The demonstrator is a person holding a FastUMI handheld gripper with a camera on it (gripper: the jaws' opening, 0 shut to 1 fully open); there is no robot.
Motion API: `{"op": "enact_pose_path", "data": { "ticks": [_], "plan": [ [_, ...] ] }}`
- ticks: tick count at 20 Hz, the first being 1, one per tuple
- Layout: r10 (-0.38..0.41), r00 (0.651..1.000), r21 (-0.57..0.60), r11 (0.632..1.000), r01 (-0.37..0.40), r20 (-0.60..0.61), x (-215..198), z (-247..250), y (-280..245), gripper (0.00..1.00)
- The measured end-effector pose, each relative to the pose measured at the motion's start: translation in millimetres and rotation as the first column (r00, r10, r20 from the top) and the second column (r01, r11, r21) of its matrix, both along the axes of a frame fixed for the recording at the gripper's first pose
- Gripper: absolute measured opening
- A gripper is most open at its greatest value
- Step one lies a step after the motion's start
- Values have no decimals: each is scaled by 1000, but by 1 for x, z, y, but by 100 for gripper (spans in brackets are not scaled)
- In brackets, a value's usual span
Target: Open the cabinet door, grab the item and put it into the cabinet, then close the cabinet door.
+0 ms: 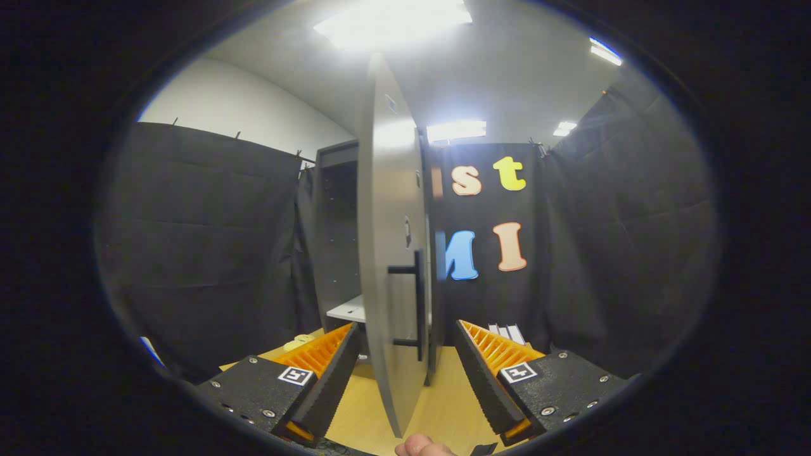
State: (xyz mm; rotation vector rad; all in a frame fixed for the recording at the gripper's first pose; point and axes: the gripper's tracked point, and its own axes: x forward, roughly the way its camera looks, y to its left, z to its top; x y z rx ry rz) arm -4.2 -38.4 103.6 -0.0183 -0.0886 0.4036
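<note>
Your gripper (405, 354): jaws stood wide apart, gripping nothing. Door (389, 253): swung open, edge-on between the jaws, its handle (417, 304) facing right. Cabinet (336, 247): behind the door, dark inside, a pale shelf (347, 310) low within. Item (298, 344): pale, on the surface (443, 405) beyond the left finger, mostly hidden. Your fingertip (421, 446): at the bottom.

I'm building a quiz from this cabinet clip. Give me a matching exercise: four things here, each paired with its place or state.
Things:
1. cabinet door
2. black handle
3. gripper
4. white shelf

Places or states:
A. inside the cabinet, beyond the door
B. swung open, edge-on between the fingers
C. open, a finger on each side of the door
D. fixed upright on the door's face

Pairs: 1-B, 2-D, 3-C, 4-A
</note>
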Motion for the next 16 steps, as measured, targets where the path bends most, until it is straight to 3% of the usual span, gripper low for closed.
{"op": "enact_pose_path", "data": {
  "ticks": [4,7,13,16],
  "plan": [
    [173,985,15,985,-173,28,-26,-6,68,91],
    [247,969,47,968,-248,19,-26,-36,123,91],
    [179,982,137,976,-170,-59,17,-138,222,92],
    [120,989,104,988,-110,-91,38,-197,272,92]
  ]
}}
